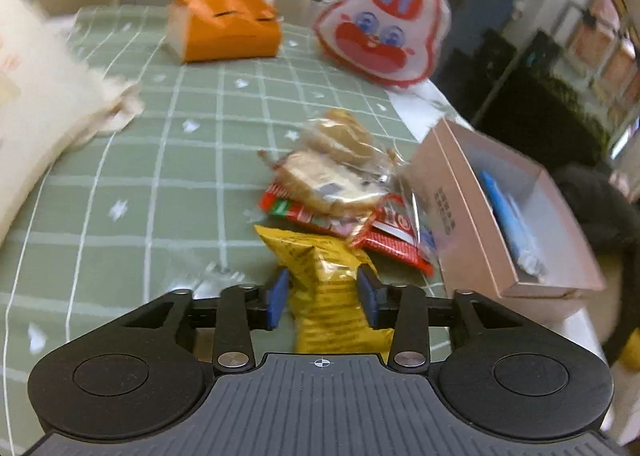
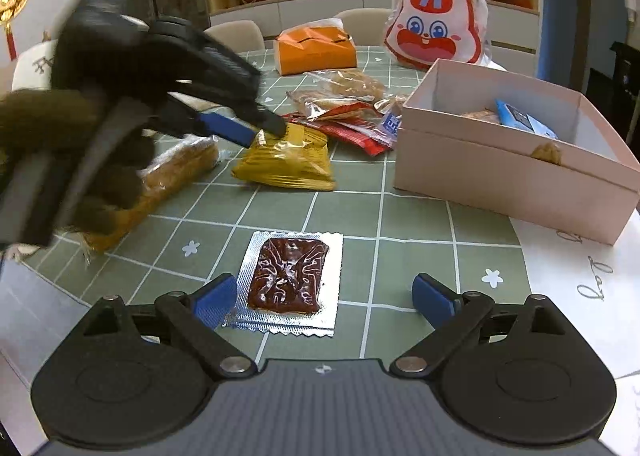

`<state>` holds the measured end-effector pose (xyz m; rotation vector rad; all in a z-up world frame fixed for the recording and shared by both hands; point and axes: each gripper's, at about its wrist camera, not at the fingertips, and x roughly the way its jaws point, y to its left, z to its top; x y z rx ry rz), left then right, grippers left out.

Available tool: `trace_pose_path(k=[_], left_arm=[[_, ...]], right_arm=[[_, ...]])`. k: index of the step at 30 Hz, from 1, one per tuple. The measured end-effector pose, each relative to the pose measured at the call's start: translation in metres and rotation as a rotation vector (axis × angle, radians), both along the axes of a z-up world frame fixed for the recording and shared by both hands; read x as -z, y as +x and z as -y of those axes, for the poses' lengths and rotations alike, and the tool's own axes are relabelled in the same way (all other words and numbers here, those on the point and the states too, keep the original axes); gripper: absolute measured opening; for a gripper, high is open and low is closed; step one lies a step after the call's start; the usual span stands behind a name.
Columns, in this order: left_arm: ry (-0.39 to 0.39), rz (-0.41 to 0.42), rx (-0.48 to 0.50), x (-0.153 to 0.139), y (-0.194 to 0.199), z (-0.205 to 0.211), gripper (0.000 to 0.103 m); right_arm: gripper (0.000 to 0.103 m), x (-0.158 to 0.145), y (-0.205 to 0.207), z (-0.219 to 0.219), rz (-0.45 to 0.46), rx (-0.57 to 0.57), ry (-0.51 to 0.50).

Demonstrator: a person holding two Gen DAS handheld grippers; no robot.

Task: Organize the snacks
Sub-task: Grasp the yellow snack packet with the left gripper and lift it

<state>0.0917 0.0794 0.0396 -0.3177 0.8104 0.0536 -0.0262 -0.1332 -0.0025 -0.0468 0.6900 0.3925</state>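
Left hand-held gripper (image 1: pixel 323 296) is pinching a yellow snack packet (image 1: pixel 332 288) between its blue pads, the jaws pressing in on the packet's crumpled middle; seen from the right wrist view, the same packet (image 2: pixel 286 164) is resting on the green checked counter (image 2: pixel 400 224) with the left hand-held gripper (image 2: pixel 264 132) reaching onto its top edge. Just beyond the packet, a heap of snacks is lying: a red wrapper (image 1: pixel 384 234) and clear bags of biscuits (image 1: pixel 340 144). A pink box (image 2: pixel 512 172) is sitting to the right of the heap, touching or almost touching it, with a blue packet (image 2: pixel 524 122) leaning inside.

Right hand-held gripper (image 2: pixel 323 298) is standing with its jaws wide apart and nothing between the pads, hovering over a foil pouch with a dark brown centre (image 2: pixel 288 276); the left pad is lying just beside the pouch's edge, the right pad well apart from it. A long bread-like packet (image 2: pixel 160 188) is lying partly behind the person's dark gloved hand (image 2: pixel 80 160), so its full length is hidden.

At the far side an orange box (image 2: pixel 316 50) and a rabbit-faced bag (image 2: pixel 436 30) are standing. Both views are blurring with motion, so the printing on the wrappers is unreadable, and the box's further contents are cut off by its wall
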Motion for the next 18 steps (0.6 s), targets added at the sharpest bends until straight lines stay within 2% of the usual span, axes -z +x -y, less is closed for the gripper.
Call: trace_pose_path(k=[3, 5, 7, 10, 16, 18], left_arm=[[0.148, -0.010, 0.097, 0.001, 0.006, 0.029, 0.047], [0.227, -0.020, 0.148, 0.004, 0.011, 0.043, 0.059], [0.293, -0.002, 0.180, 0.007, 0.011, 0.050, 0.061], [0.280, 0.013, 0.184, 0.009, 0.010, 0.047, 0.062], [0.143, 0.016, 0.142, 0.019, 0.014, 0.028, 0.066], [0.139, 0.043, 0.145, 0.021, 0.013, 0.028, 0.065]], right_arm=[[0.095, 0.000, 0.000, 0.003, -0.002, 0.002, 0.023], [0.095, 0.000, 0.000, 0.003, -0.003, 0.001, 0.029], [0.095, 0.000, 0.000, 0.003, -0.003, 0.001, 0.033], [0.095, 0.000, 0.001, 0.004, -0.004, 0.002, 0.042], [0.095, 0.000, 0.001, 0.004, -0.004, 0.003, 0.044], [0.095, 0.000, 0.002, 0.004, -0.004, 0.003, 0.044]])
